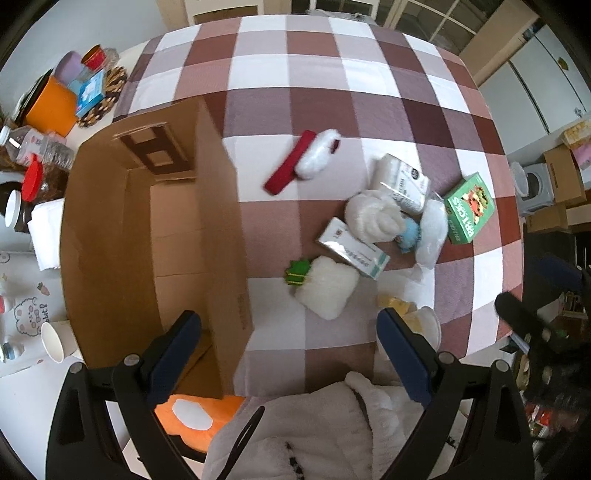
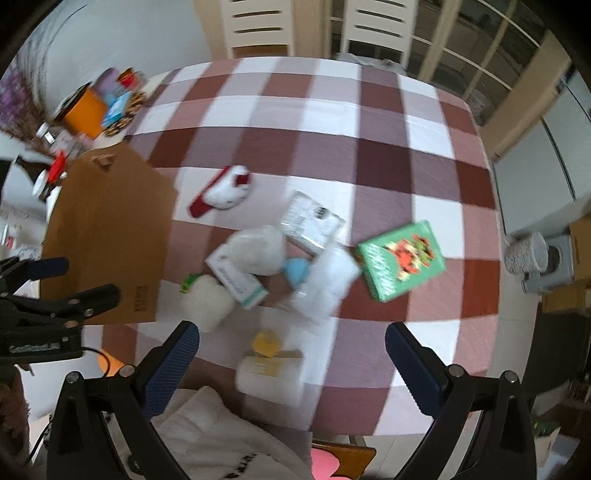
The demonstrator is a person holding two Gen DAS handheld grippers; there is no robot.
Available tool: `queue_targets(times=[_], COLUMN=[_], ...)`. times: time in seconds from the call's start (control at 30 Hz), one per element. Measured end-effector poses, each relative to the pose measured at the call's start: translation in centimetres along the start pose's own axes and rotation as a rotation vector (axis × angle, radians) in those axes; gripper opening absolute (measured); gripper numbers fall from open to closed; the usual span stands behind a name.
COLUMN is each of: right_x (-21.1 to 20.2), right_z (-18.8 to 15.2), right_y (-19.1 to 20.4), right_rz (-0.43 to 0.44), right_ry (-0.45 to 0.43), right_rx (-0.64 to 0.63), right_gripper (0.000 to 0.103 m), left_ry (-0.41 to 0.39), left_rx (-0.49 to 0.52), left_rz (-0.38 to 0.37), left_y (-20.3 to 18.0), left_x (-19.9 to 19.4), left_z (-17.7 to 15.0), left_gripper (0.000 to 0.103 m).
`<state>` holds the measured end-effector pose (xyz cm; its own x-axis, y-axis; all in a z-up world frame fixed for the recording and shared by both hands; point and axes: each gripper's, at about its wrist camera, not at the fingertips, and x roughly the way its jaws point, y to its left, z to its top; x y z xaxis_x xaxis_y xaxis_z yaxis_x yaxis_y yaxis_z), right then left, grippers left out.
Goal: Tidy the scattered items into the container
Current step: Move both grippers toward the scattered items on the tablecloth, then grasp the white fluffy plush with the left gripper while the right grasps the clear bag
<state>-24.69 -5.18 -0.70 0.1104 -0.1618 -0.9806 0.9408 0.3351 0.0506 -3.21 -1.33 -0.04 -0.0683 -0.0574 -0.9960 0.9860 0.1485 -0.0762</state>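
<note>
An open cardboard box (image 1: 147,236) stands at the left of the checked table; it also shows in the right wrist view (image 2: 107,236). Scattered items lie to its right: a red and white band (image 1: 303,160), a green box (image 1: 469,208), a white medicine box (image 1: 352,253), white plush pieces (image 1: 328,286), a packet (image 1: 402,181) and a yellow item (image 2: 266,343). My left gripper (image 1: 290,354) is open and empty above the box's near corner. My right gripper (image 2: 291,363) is open and empty above the table's near edge, over a white cup-like item (image 2: 269,376).
Clutter sits left of the box: an orange tub (image 1: 51,107), a water bottle (image 1: 33,146), a paper cup (image 1: 55,341) and jars. Chairs (image 2: 258,22) stand behind the table. Cardboard boxes (image 1: 561,177) lie on the floor at the right.
</note>
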Motion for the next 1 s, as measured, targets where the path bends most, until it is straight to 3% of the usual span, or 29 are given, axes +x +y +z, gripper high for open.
queue_targets(times=[0.27,0.53,0.73,1.0], right_x=[1.9,6.1,10.3,15.4], right_z=[-1.7,-3.3,-1.6,-0.2], right_y=[-5.8,-6.5,-6.1,-4.9], right_rz=[-0.015,0.169,0.282,0.226], right_ry=[0.004,-0.036,-0.010,0.034], right_rx=[0.086,0.101,0.154,0.196], right_gripper=[0.103,0.101,0.099,0.095], left_ry=[-0.015,0.041,0.014,0.023], left_rx=[0.051,0.021,-0.019,-0.046], left_rz=[-0.027,-0.097,-0.035,-0.021], left_y=[-4.4,-6.1,-4.5,-3.6], left_x=[2.2,8.0,11.7,16.1], left_z=[-0.4,-1.3,-1.4,-1.5], left_gripper=[0.097,0.097,0.097,0.095])
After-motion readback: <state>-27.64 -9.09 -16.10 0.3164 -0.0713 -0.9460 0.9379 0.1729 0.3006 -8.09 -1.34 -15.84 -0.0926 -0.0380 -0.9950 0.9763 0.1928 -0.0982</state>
